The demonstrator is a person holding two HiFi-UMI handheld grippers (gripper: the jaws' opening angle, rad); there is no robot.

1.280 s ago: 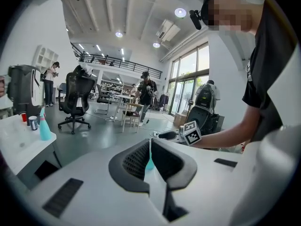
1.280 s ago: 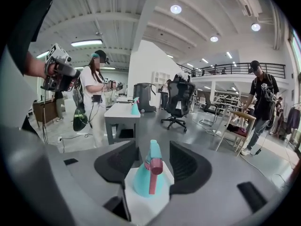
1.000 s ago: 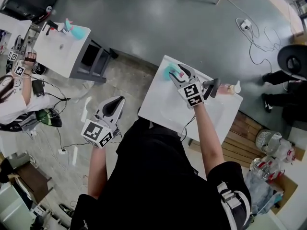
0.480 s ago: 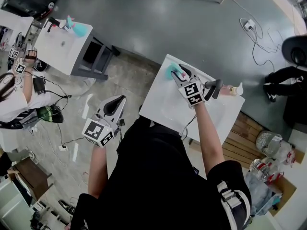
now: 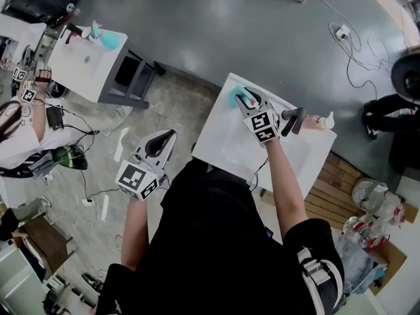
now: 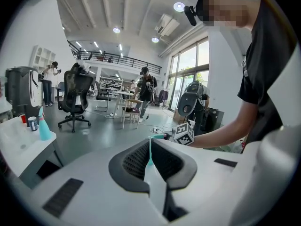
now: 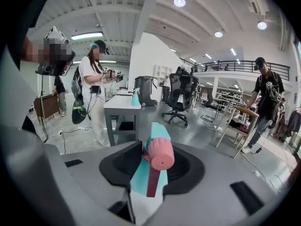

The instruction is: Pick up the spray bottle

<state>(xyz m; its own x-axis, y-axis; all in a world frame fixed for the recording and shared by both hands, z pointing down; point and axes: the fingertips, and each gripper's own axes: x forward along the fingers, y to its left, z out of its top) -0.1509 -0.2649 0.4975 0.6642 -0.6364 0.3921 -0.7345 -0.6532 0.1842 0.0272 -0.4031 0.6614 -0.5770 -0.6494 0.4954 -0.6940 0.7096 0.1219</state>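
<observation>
Right arm: stretched over the white square table (image 5: 223, 146), right gripper (image 5: 244, 100) pitched down.
Right jaws: just been closing on the teal plastic spray bottle with pink nozzle (image 7: 141, 179); pads appear to touch both sides.
Bottle: table's far-left corner.
Left gripper (image 6: 150, 160): held off-table, jaws together, empty.

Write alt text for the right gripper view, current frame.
A teal spray bottle with a pink nozzle stands between the jaws of the right gripper. The jaws have just been closing and look pressed against its sides. Behind is an open workspace with a grey table, an office chair and people standing.
</observation>
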